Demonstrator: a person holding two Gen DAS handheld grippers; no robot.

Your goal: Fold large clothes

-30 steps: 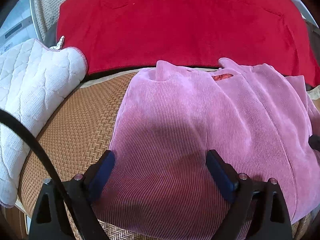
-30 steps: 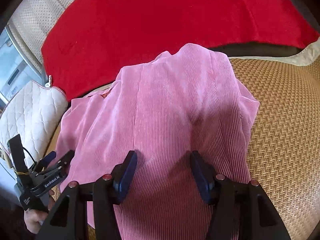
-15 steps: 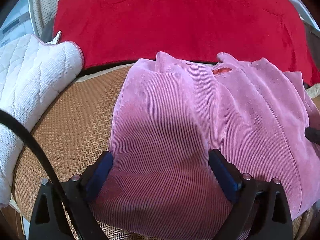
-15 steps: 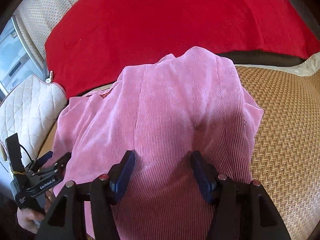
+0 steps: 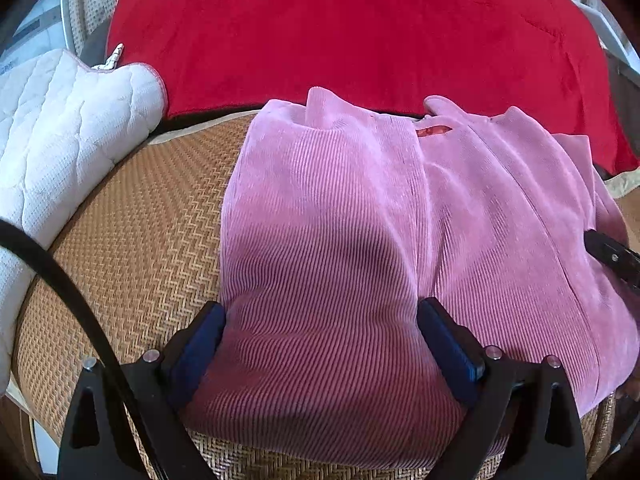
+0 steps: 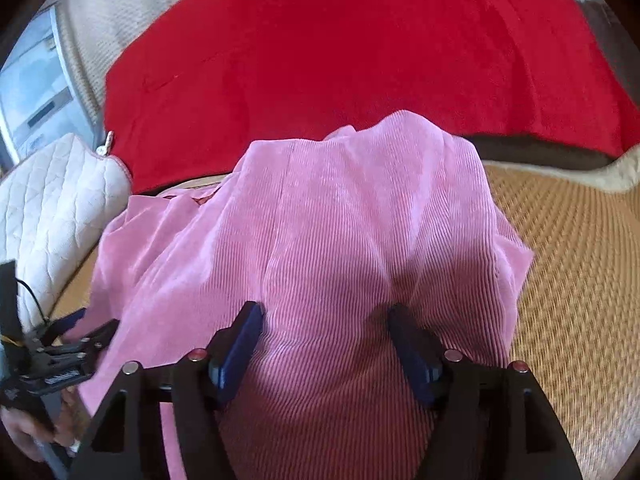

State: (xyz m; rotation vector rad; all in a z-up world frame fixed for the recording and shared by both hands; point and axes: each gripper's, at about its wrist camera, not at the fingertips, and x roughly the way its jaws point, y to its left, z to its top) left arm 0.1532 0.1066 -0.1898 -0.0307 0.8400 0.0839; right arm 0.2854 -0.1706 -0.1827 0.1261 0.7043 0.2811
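A pink corduroy garment [image 5: 360, 220] lies folded on a woven straw mat [image 5: 140, 220]. My left gripper [image 5: 322, 320] stands open and wide over the garment's near left part, its left pad at the fabric's left edge. The cloth lies between the pads without being pinched. In the right wrist view the same garment [image 6: 340, 220] spreads ahead. My right gripper [image 6: 326, 320] sits over its near right part, jaws opening, with cloth lying between the pads. The left gripper [image 6: 60, 344] and a hand show at that view's lower left. A tip of the right gripper [image 5: 612, 256] shows at the left view's right edge.
A red blanket [image 5: 360, 32] lies beyond the garment. A white quilted pad [image 5: 60, 128] rests at the left of the mat. Bare mat [image 6: 568, 240] extends to the garment's right. A grey appliance front [image 6: 36, 92] stands at far left.
The right gripper's jaws have spread wider over the cloth and its view has rolled slightly. The left gripper has stayed wide apart and edged a little lower on the garment.
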